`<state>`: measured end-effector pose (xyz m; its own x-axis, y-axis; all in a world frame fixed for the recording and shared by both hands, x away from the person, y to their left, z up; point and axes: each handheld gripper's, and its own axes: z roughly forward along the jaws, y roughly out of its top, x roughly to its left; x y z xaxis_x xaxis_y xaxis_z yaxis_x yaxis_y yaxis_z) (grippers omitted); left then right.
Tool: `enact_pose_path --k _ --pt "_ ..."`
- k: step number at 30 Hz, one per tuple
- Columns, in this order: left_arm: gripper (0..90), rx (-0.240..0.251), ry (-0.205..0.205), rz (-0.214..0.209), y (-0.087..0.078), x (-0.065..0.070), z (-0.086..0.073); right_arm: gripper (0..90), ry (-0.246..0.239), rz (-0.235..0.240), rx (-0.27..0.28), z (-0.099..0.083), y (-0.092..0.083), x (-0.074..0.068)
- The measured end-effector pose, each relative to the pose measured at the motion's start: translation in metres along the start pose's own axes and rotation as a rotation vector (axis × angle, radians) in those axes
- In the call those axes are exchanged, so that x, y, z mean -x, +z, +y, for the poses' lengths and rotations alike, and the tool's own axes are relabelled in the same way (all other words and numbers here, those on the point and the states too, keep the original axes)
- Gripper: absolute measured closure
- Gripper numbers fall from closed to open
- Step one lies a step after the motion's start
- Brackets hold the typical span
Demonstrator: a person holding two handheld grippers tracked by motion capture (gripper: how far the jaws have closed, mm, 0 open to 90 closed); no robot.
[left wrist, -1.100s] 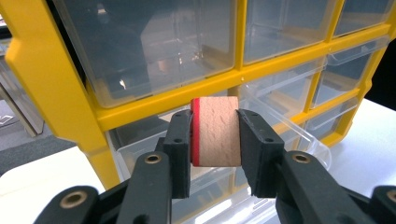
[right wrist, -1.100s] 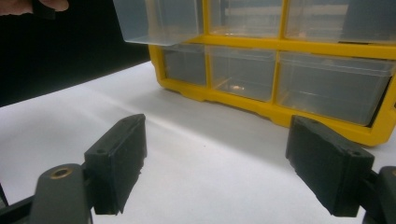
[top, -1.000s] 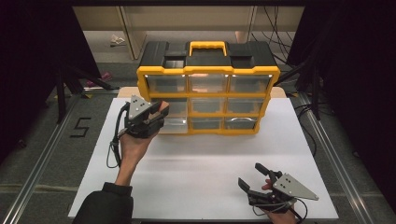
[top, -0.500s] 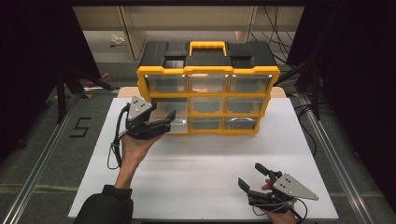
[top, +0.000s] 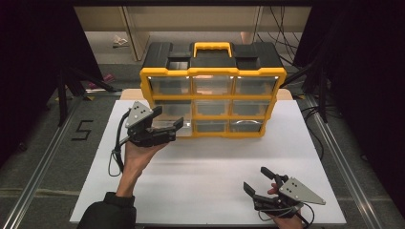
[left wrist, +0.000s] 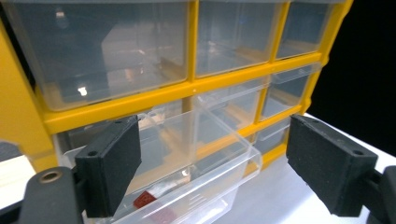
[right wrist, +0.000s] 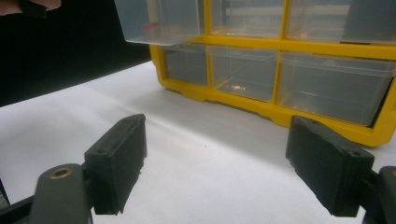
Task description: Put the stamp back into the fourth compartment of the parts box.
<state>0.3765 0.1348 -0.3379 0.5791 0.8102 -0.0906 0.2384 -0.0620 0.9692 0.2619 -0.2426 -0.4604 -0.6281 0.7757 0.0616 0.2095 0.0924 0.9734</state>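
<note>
Your left gripper (top: 165, 128) has just been opening; its fingers (left wrist: 109, 163) now stand spread on either side of the pulled-out clear drawer (left wrist: 187, 154) of the yellow organiser (top: 212, 102), not pressing it. The drawer pull looks done. A small red item (left wrist: 144, 199) lies between and just beyond those fingers; reaching in for it likely comes next, though its shape is blurred and partly cut off. To the right, your right gripper (top: 260, 183) rests low over the white worktop (top: 200, 181), fingers spread and empty, well short of the organiser.
</note>
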Motion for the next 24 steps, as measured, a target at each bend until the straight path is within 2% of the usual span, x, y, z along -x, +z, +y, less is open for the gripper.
enact_pose_path --k 3,11,24 --pt "16.7 0.002 0.009 -0.015 -0.002 0.002 0.000 21.2 0.000 0.002 0.002 0.000 0.000 0.000" --pt "16.0 0.009 0.001 -0.048 -0.006 0.005 0.000 21.2 -0.001 0.004 0.003 0.000 0.000 0.000" --pt "15.8 -0.029 0.014 -0.085 -0.005 0.014 -0.005 21.2 -0.001 0.007 0.005 0.000 0.000 0.000"
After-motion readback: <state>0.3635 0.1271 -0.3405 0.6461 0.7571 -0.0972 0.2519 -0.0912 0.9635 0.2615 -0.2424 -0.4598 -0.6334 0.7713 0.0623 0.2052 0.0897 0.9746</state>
